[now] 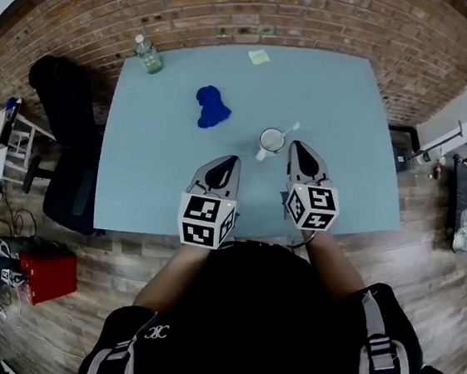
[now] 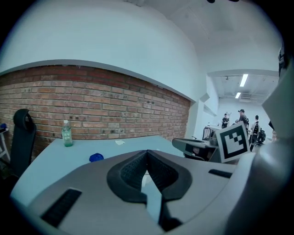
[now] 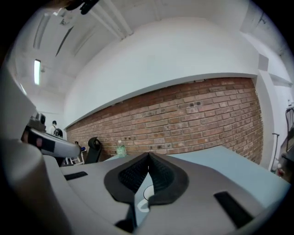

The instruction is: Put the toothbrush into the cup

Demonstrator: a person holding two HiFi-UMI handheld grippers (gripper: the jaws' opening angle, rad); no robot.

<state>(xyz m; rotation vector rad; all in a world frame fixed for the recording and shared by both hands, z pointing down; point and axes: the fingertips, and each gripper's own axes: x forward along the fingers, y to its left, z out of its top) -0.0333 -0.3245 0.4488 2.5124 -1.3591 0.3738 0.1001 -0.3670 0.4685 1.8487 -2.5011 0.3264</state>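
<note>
Standing near the middle of the pale blue table point(image 1: 159, 174): one white cup point(image 1: 271, 139), handle toward the person, with the toothbrush point(image 1: 291, 128) inside it, its white end leaning out over the far-right rim. Right gripper point(image 1: 298, 147): just beside the cup on its near right, jaws closed together, nothing between them. Left gripper point(image 1: 233, 160): near the cup's left, apart from it, jaws likewise closed and empty. Also on the table: blue cloth point(image 1: 212, 107) left of the cup, clear bottle point(image 1: 149, 55) at the far-left corner, yellow note point(image 1: 258, 57) at the far edge.
</note>
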